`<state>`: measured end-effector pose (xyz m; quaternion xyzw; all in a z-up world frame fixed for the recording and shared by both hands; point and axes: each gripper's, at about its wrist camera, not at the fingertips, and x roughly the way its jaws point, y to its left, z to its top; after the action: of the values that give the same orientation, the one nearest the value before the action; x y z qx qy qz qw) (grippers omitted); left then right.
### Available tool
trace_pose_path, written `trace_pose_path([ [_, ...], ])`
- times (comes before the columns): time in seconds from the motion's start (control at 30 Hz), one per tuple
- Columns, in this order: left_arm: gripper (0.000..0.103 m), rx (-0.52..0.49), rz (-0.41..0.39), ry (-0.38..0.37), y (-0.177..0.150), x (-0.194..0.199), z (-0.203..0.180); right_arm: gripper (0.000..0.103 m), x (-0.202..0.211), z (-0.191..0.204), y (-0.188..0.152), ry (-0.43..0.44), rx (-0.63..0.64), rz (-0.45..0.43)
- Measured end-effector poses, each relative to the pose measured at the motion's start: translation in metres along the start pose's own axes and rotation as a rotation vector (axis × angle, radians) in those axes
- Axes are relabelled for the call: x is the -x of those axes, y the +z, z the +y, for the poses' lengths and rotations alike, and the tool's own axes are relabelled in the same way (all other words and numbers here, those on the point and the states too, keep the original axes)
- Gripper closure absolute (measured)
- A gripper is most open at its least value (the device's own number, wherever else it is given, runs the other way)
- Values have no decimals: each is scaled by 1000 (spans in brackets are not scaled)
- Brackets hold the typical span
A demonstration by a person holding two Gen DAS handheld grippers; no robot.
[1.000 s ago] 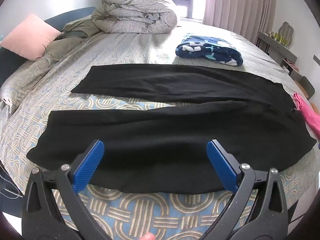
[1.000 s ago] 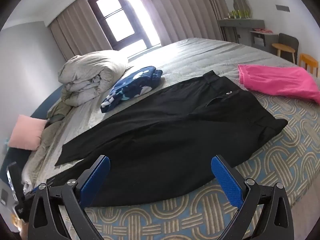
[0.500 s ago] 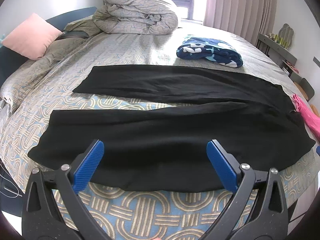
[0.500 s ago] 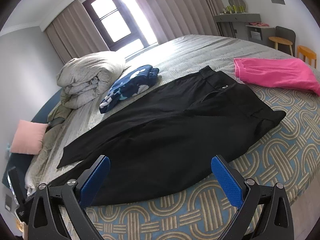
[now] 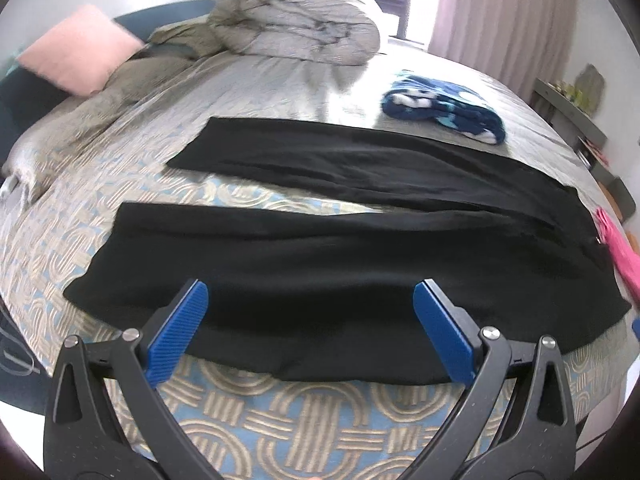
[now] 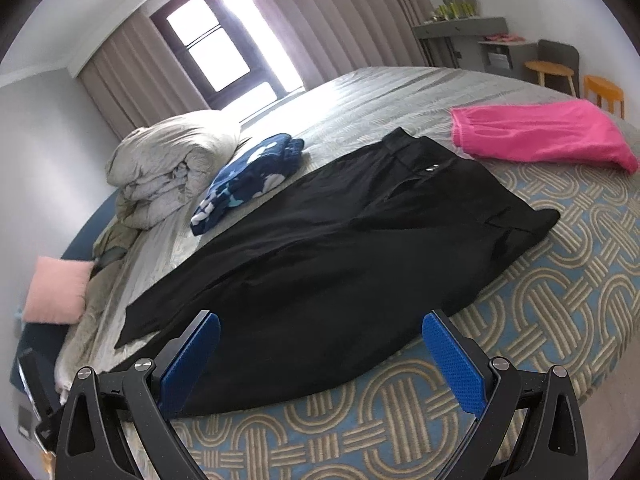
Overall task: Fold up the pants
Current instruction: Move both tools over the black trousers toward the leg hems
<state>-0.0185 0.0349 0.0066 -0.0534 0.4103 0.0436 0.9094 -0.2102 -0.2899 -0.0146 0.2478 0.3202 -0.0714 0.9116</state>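
Note:
Black pants [image 5: 320, 264] lie flat on the bed, legs spread apart toward the left, waistband to the right. They also show in the right wrist view [image 6: 340, 248], with the waistband at the far right end. My left gripper [image 5: 310, 328] is open and empty, held just above the near leg's front edge. My right gripper [image 6: 320, 354] is open and empty, near the front edge of the pants by the bed's near side.
A pink garment [image 6: 540, 136] lies right of the waistband. A folded navy patterned garment [image 5: 444, 108] and a bundled grey duvet [image 5: 304, 16] lie beyond the pants. A pink pillow [image 5: 80, 48] is at the far left. The patterned bedspread [image 5: 300, 420] shows in front.
The left gripper's view has shifted left and slightly closer to the pants. The right gripper's view has tilted and moved closer to the bed. Both stay open; the pants have not moved.

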Motion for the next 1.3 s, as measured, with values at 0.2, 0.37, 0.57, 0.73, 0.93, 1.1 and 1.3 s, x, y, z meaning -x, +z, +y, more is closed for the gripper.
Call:
trace_pose_path([
  [0.2, 1, 100, 23, 64, 1, -7, 38, 0, 3, -27, 8, -42, -78, -7],
  [0.37, 1, 142, 52, 96, -4, -13, 58, 0, 0, -51, 9, -46, -179, 16],
  [0.57, 1, 137, 65, 102, -6, -17, 59, 0, 0, -54, 10, -81, -159, 15],
  [0.73, 1, 127, 58, 94, -5, -16, 59, 0, -3, -52, 13, -72, -137, 18],
  [0.93, 1, 125, 51, 79, -7, -13, 63, 0, -2, -51, 14, -76, -107, 23],
  [1.1, 1, 133, 62, 82, -10, -14, 69, 0, 0, -57, 13, -83, -115, 27],
  [1.3, 1, 195, 86, 55, -17, -19, 86, 1, -3, -58, 13, -95, -108, 39],
])
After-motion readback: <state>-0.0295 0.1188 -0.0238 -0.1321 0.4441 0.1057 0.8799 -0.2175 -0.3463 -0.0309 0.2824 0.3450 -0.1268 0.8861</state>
